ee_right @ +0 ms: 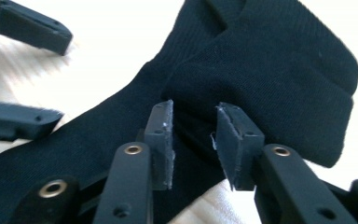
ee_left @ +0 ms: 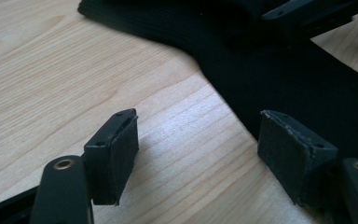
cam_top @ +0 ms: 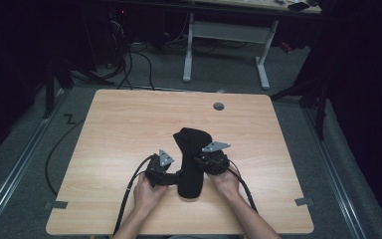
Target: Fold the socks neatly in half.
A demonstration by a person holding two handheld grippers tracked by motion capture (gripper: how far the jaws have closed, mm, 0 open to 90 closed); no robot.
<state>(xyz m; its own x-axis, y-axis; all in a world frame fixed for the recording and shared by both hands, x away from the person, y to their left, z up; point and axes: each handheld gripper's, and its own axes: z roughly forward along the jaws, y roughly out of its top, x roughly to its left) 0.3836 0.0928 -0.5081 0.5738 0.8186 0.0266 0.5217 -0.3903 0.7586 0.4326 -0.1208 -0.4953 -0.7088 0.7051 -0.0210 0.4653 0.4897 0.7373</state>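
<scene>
Sock point(cam_top: 190, 162) is folded partly, not finished; it lies between both grippers' open jaws, held by neither.

A black ribbed sock point(cam_top: 190, 159) lies on a pale wood-grain table point(cam_top: 119, 129); both black tools, left point(cam_top: 171, 178) and right point(cam_top: 202, 162), carry grey plates.
</scene>
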